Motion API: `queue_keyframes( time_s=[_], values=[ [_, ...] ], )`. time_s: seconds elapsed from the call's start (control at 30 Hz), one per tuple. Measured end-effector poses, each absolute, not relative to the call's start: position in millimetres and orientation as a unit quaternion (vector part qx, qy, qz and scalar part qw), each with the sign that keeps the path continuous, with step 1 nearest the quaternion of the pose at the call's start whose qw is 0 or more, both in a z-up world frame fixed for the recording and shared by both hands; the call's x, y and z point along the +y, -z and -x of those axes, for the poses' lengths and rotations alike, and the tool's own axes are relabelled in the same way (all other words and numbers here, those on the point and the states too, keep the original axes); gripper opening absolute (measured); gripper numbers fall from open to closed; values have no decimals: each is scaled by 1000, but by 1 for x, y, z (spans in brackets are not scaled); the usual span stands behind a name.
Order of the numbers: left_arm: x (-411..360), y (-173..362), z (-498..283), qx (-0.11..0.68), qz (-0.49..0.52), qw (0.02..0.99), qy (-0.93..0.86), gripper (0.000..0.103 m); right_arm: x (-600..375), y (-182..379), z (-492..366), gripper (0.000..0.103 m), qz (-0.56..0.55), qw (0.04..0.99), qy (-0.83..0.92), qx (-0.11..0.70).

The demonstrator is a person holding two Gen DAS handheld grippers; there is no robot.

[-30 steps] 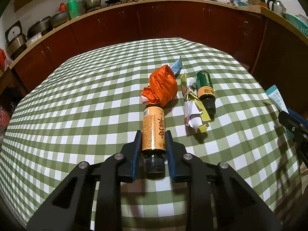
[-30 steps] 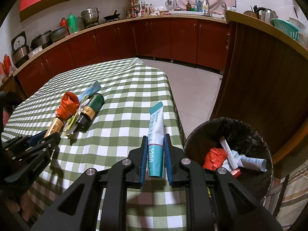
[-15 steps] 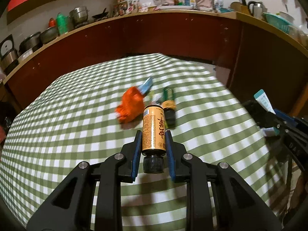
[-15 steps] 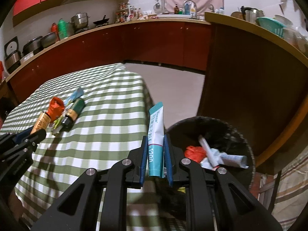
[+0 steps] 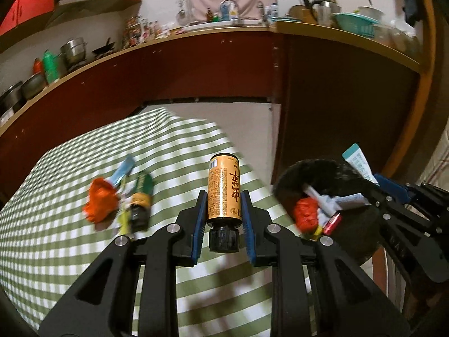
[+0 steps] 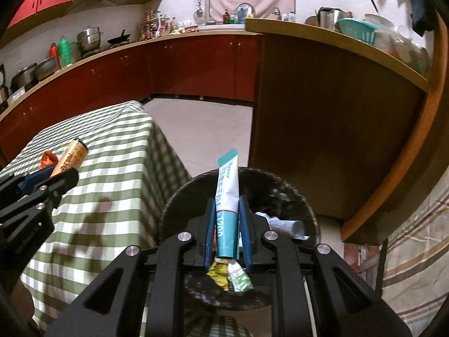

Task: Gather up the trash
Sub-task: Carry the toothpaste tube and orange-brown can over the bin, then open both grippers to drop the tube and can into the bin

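Note:
My left gripper (image 5: 224,205) is shut on an orange bottle (image 5: 224,189) with a black cap, held above the table's right edge. My right gripper (image 6: 226,219) is shut on a teal and white tube (image 6: 226,202) and holds it directly over the black trash bin (image 6: 297,193). The bin (image 5: 348,233) holds a red wrapper (image 5: 304,213), tubes and other scraps. An orange bag (image 5: 99,199), a dark green bottle (image 5: 140,196) and paper scraps lie on the green checked table (image 5: 56,238). The left gripper with the orange bottle (image 6: 71,156) shows at the left of the right wrist view.
A brown counter wall (image 6: 322,129) stands just behind the bin. Red kitchen cabinets (image 6: 182,64) run along the back with pots and bottles on top. Tiled floor (image 6: 202,134) lies between the table (image 6: 112,168) and the cabinets.
Both grippers have moved right and up with their loads. The right gripper went from the table edge to over the bin. The left gripper lifted the orange bottle off the table toward the bin.

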State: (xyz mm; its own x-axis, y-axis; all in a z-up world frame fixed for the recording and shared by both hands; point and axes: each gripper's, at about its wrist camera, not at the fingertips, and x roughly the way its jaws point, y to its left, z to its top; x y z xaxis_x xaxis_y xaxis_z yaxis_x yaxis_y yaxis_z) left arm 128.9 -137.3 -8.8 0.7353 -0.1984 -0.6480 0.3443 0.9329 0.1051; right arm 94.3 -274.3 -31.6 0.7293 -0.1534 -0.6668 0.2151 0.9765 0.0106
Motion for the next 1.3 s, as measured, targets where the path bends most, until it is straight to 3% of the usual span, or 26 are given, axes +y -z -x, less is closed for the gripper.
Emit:
queue_keyframes(
  time_s=[0.73, 0.8, 0.83, 0.9, 1.3],
  values=[
    [-217, 40, -154, 355, -152, 907, 167, 24, -311, 46, -102, 18, -64, 923, 124, 360],
    [-220, 42, -157, 362, -154, 905, 165, 29, -313, 48, -106, 19, -67, 922, 123, 361],
    [-220, 41, -159, 363, -155, 904, 164, 38, -314, 49, -107, 22, -69, 922, 124, 362],
    [-222, 41, -160, 362, -155, 905, 163, 46, -316, 51, -109, 31, -71, 921, 125, 363],
    [-216, 40, -162, 361, -143, 908, 157, 51, -321, 47, -105, 44, -73, 923, 135, 352]
  ],
)
